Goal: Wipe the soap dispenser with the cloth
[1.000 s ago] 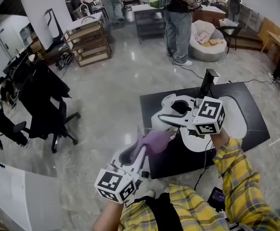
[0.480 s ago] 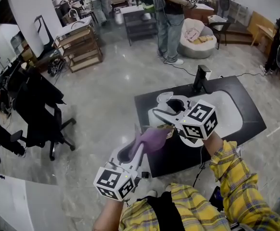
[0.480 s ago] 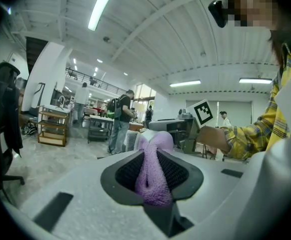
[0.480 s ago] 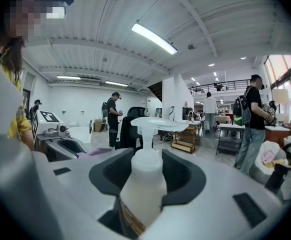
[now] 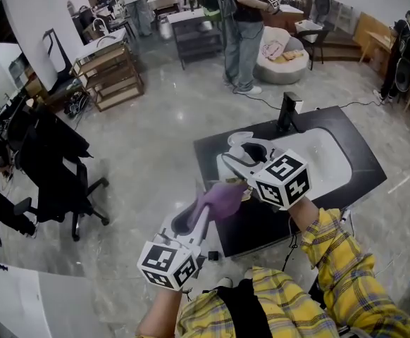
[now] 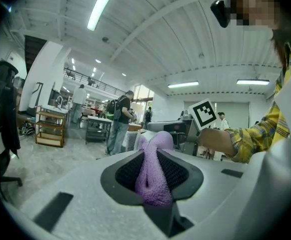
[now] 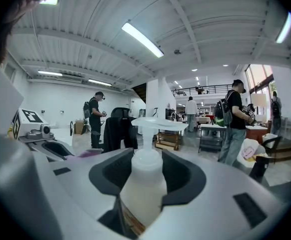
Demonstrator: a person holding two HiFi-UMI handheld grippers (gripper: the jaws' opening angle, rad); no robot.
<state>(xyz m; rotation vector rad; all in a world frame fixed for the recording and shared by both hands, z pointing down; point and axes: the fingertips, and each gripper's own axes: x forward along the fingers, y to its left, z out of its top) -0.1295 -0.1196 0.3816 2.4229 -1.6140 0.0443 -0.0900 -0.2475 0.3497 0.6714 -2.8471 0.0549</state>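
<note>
Right gripper [image 7: 146, 160] jaws clamp the soap dispenser [image 7: 141, 194], lower centre of frame, long axis upright, pump head on top, spout pointing right; left gripper [image 6: 153, 170] jaws pinch the purple cloth [image 6: 158, 149], bunched end poking forward.

Glossy grey floor [image 5: 156, 132], black office chair [image 5: 53, 162], wooden shelving [image 5: 110, 72], black counter [image 5: 371, 166], ceiling strip-lights [image 7: 141, 39].
</note>
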